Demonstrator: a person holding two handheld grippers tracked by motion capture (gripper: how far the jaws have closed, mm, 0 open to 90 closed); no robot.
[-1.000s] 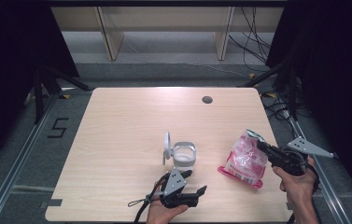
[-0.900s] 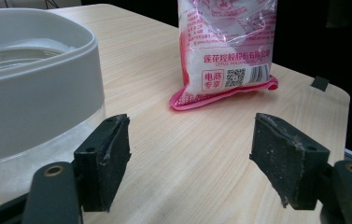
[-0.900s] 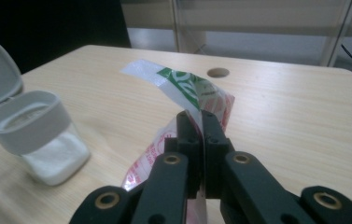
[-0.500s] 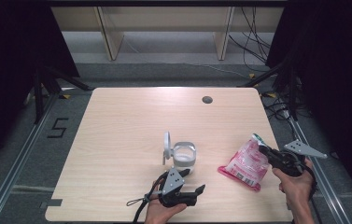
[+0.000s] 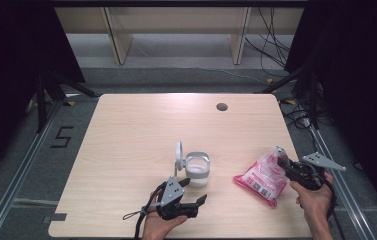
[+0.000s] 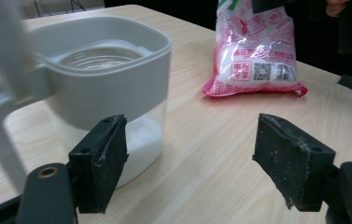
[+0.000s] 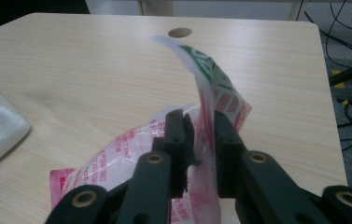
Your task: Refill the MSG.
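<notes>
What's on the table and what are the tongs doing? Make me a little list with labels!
table: light wood table
jar: clear container with white grains inside, white lid flipped open
bag: pink bag lying on the table, right of the jar
left tongs: left tongs wide open, one jaw beside the jar, holding nothing
right tongs: right tongs have just been opening, with the bag's top edge between the jaws
hole: dark round hole near the far edge

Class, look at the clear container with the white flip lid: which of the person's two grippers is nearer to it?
Left. The left gripper sits just in front of the container, jaws open, one jaw beside its wall. The right gripper is off to the container's right, at the pink bag.
</notes>
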